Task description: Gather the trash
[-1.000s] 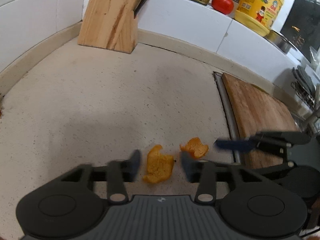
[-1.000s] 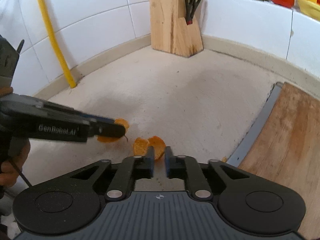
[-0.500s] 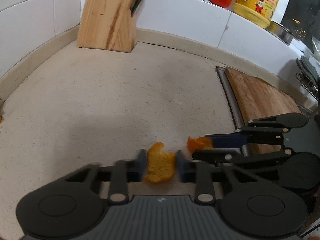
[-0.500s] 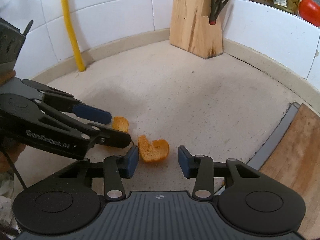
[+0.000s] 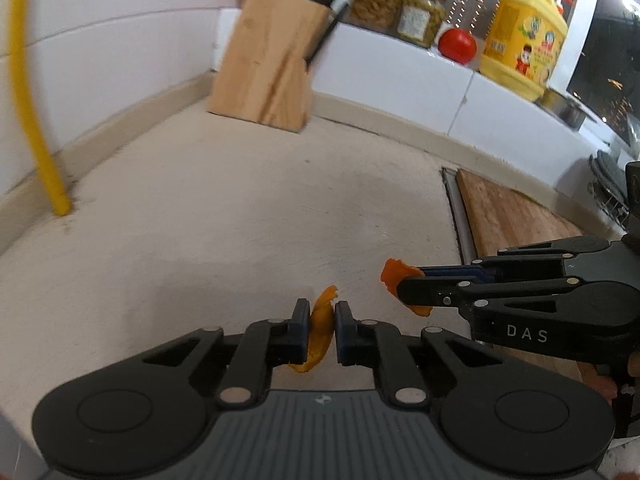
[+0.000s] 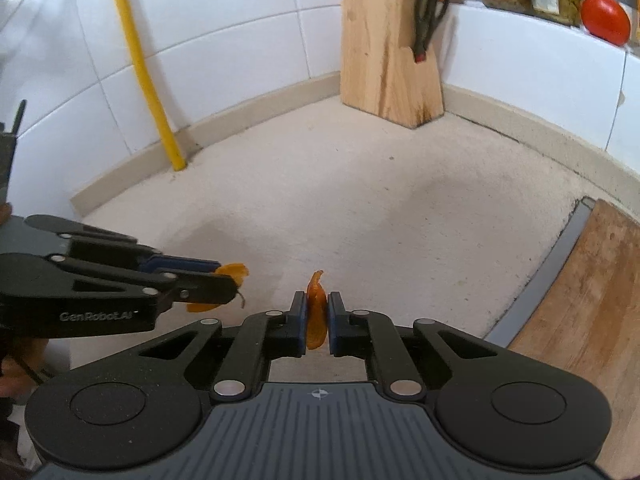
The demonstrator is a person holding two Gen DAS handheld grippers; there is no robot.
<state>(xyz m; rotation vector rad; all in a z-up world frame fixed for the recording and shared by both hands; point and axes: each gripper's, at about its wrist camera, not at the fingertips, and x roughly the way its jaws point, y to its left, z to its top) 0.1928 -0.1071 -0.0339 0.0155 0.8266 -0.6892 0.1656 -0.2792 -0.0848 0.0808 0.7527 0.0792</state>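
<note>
Two pieces of orange peel are off the beige counter (image 5: 240, 220). In the left wrist view my left gripper (image 5: 322, 312) has one orange peel (image 5: 320, 334) standing on edge between its pads; its jaws are closing and press on it. To its right, my right gripper (image 5: 404, 286) holds the second peel (image 5: 392, 274). In the right wrist view my right gripper (image 6: 317, 304) pinches that peel (image 6: 316, 320) upright, its jaws closing on it. My left gripper (image 6: 224, 280) reaches in from the left with its peel (image 6: 236, 271).
A wooden knife block (image 5: 268, 68) stands in the back corner, with scissors (image 6: 430, 8) in it. A yellow pipe (image 6: 148, 80) runs down the tiled wall. A wooden cutting board (image 5: 508, 216) lies at the right. Jars (image 5: 422, 16), a tomato (image 5: 457, 45) and a yellow bottle (image 5: 524, 36) sit on the ledge.
Both grippers have shut on the peels that lay on the counter between their fingers, and the peels now stand on edge, lifted. The left gripper has moved back with its piece.
</note>
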